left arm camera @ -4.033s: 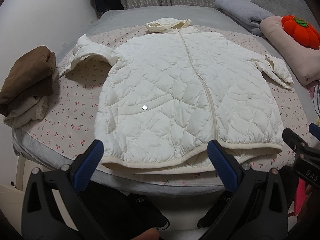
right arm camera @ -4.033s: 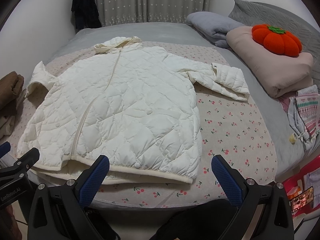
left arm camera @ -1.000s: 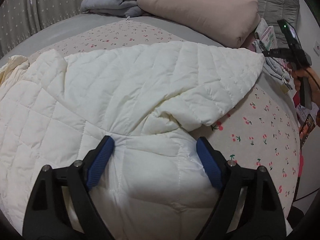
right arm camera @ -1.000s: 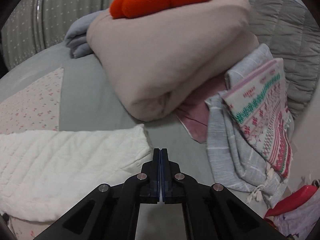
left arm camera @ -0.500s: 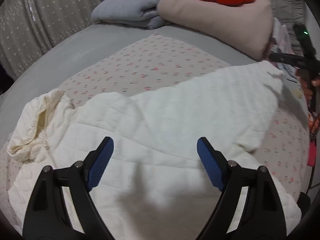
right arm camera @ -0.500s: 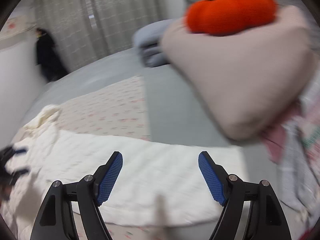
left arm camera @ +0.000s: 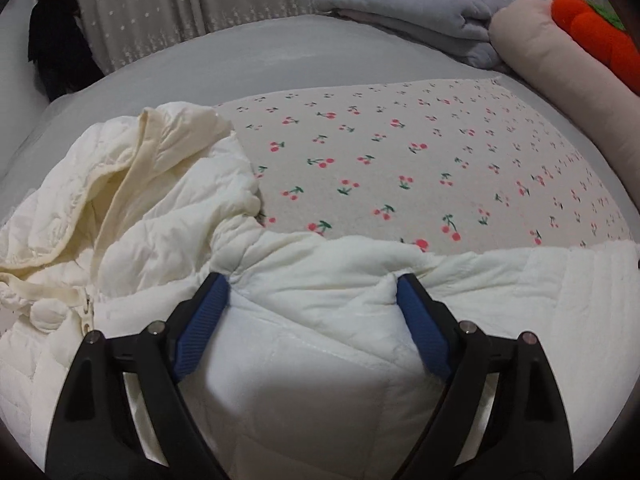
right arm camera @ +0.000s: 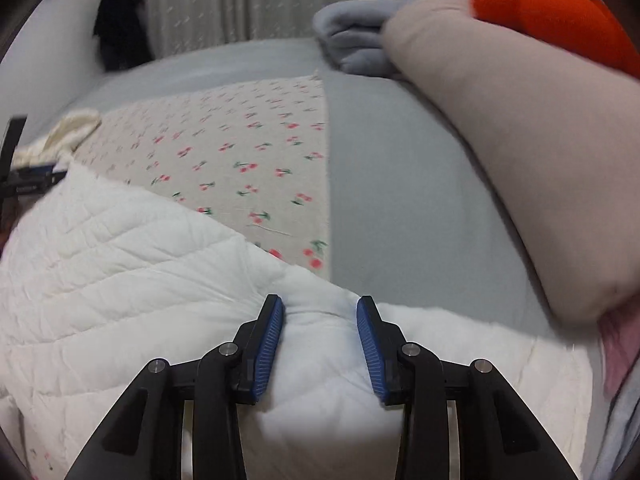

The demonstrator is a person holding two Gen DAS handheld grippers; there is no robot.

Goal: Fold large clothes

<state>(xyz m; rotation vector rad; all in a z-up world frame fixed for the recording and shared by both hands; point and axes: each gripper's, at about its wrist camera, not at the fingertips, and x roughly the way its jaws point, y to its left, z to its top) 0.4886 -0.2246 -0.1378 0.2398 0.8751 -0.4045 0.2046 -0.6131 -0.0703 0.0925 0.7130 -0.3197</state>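
**Both grippers sit on the jacket sleeve, and neither has a firm bite yet**

Your left gripper [left arm camera: 312,284] has its fingers spread wide, straddling a puffed ridge of the white quilted jacket [left arm camera: 152,216] on the bed [left arm camera: 280,52]; your right gripper [right arm camera: 320,312] is half-closed, its pads touching a bulge of sleeve at 6 o'clock without pinching it flat. If you lift now, the slick padding probably slips out, or you catch one layer only, and the sleeve drags across the cherry-print sheet [left arm camera: 400,152].
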